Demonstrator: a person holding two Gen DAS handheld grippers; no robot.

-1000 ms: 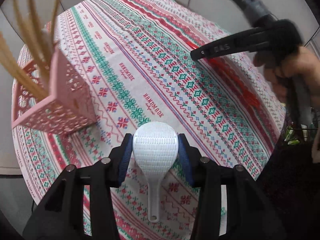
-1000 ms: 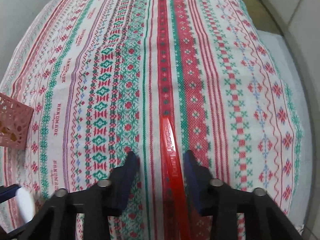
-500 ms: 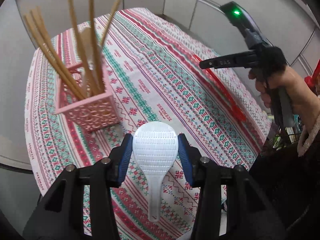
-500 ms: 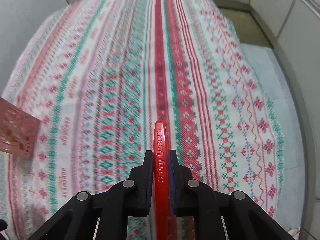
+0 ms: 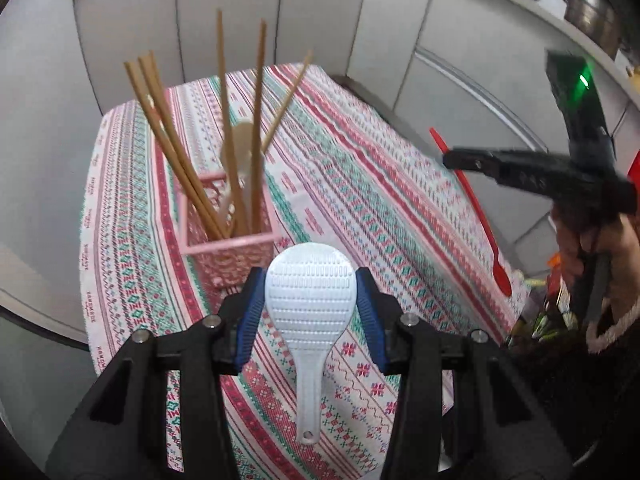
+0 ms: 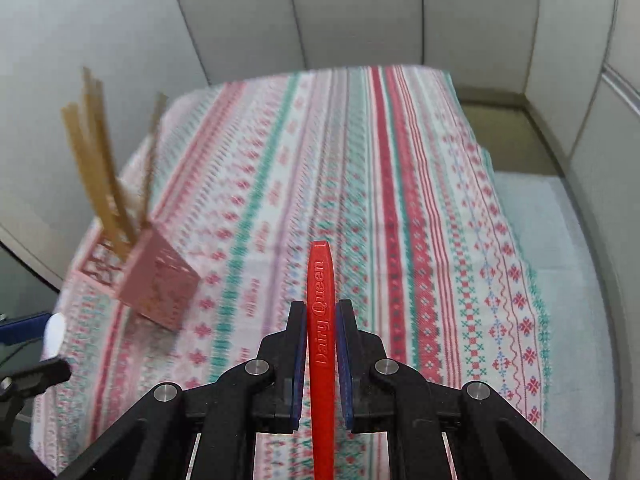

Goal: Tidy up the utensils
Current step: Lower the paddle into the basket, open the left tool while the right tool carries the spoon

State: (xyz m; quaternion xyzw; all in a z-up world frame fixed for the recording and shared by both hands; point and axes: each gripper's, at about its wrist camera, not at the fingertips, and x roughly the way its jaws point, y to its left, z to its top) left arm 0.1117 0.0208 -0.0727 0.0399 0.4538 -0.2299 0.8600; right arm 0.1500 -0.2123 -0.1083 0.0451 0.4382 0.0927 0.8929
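Note:
My left gripper [image 5: 310,300] is shut on the head of a white rice paddle [image 5: 310,320], handle hanging down, held above the table in front of a pink lattice holder [image 5: 228,248]. The holder has several wooden chopsticks [image 5: 224,128] and a pale spoon [image 5: 244,140] in it. My right gripper [image 6: 322,320] is shut on a long red Dairy Queen spoon [image 6: 322,320], held in the air over the table's right side. In the left wrist view the red spoon [image 5: 476,208] hangs bowl-down from the right gripper [image 5: 460,158]. The holder [image 6: 156,284] shows at the left in the right wrist view.
The table wears a striped red, green and white patterned cloth [image 5: 360,184]. Grey partition walls [image 6: 360,12] stand close behind and to the left. The table's right edge drops to a grey floor [image 6: 560,220].
Both grippers rose away from the table. The right gripper closed on the red spoon and lifted it off the cloth. The left gripper kept the paddle and drew back from the holder.

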